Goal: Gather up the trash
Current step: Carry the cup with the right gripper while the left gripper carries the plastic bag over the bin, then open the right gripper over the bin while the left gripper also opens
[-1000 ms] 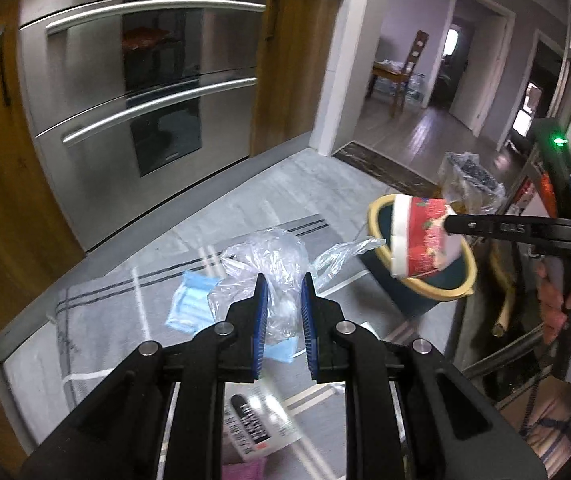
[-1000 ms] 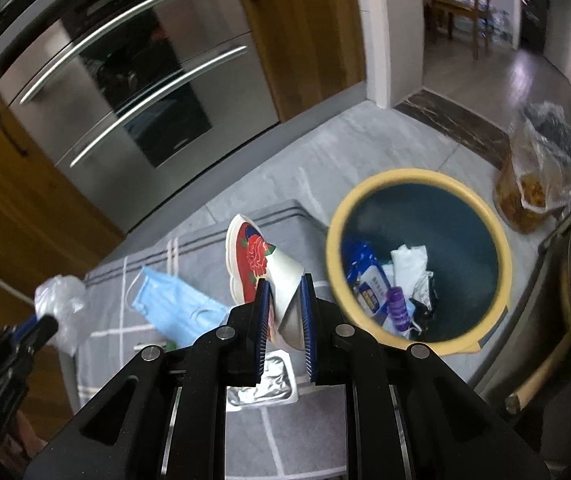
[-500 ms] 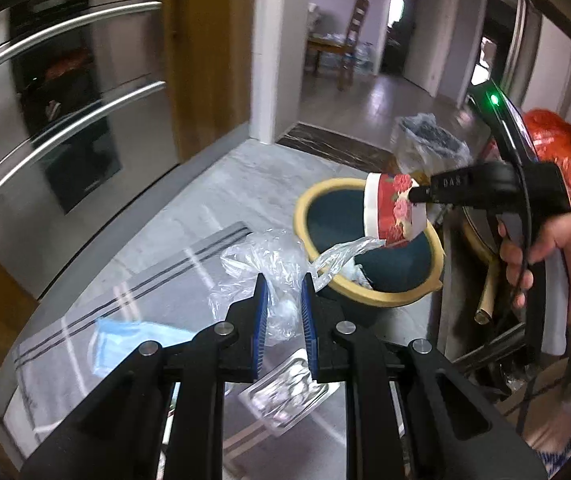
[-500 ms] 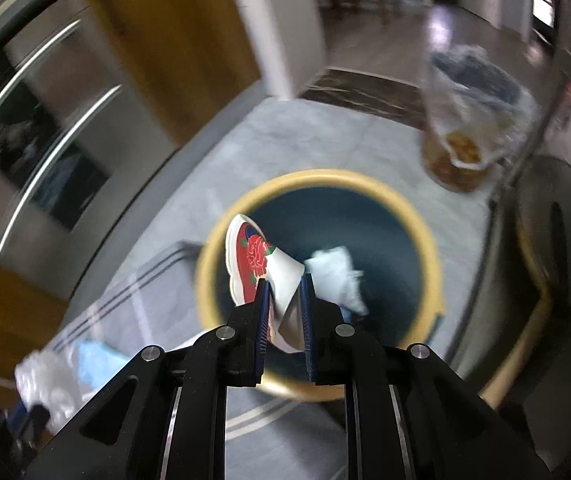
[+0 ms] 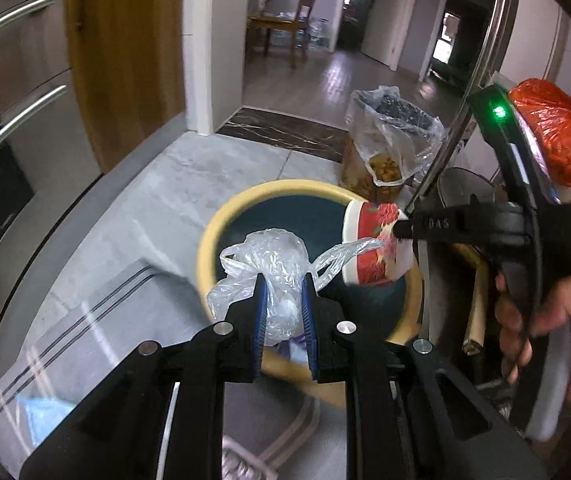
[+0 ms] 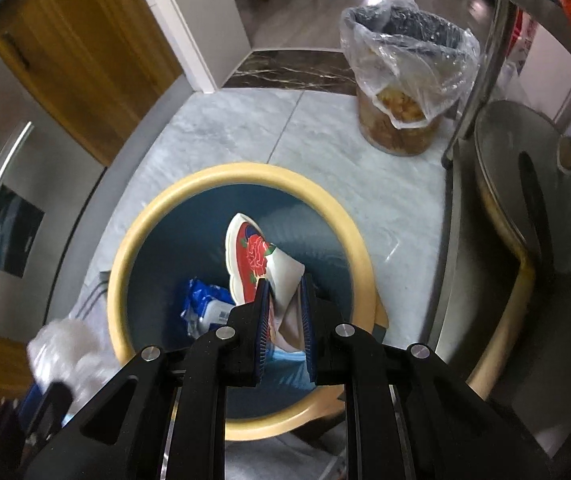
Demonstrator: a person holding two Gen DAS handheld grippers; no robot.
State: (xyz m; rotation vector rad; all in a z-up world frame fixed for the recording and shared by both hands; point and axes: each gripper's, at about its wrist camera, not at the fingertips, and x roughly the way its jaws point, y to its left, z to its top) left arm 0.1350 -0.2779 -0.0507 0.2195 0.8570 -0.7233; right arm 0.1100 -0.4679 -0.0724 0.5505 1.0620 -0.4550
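My left gripper (image 5: 283, 296) is shut on a crumpled clear plastic bag (image 5: 269, 264), held just above the near rim of a round bin with a yellow rim (image 5: 213, 240) and dark blue inside. My right gripper (image 6: 284, 296) is shut on a paper cup with a red flower print (image 6: 257, 260), held over the bin's opening (image 6: 133, 248). The cup also shows in the left wrist view (image 5: 373, 248), at the right gripper's tip (image 5: 399, 229). A blue and white packet (image 6: 205, 308) lies inside the bin. The plastic bag shows blurred at lower left in the right wrist view (image 6: 69, 352).
A second bin lined with a clear bag (image 6: 401, 80) stands on the grey tile floor behind. A grey striped mat (image 5: 85, 340) lies in front with a blue face mask (image 5: 41, 412) on it. Steel oven drawers (image 5: 9, 120) at left. A metal lid and rack (image 6: 525, 200) at right.
Both grippers have moved toward the yellow-rimmed bin with their loads. The cup is now over the bin's opening and the plastic bag is at its near rim.
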